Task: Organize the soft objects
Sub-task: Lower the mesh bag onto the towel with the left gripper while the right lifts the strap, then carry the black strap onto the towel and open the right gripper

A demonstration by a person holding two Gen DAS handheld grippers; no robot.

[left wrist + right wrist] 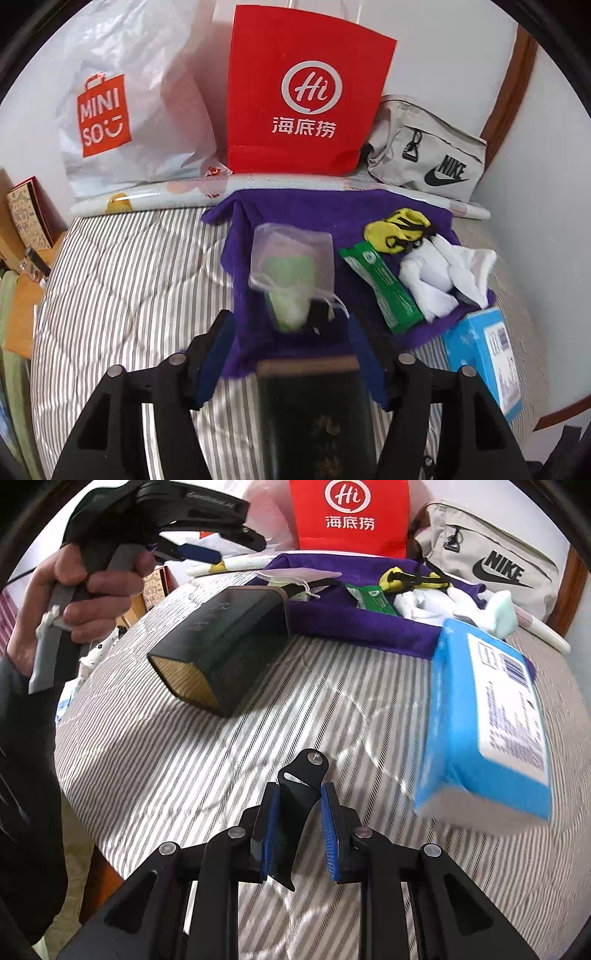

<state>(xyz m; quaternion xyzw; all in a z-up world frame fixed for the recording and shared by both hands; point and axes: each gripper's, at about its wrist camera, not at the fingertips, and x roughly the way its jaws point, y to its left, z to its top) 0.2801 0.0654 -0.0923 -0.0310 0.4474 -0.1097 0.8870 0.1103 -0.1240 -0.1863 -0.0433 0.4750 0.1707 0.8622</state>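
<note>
**Readable print around your bed**

You can read "MINISO" in white letters on the orange logo of the white plastic bag. On the red paper bag you see "Hi" inside a white speech-bubble circle, with "海底捞" printed beneath it. The grey pouch carries "NIKE" above its swoosh in black. The label on the blue pack and the print on the green packet are too blurred for you to read.
</note>
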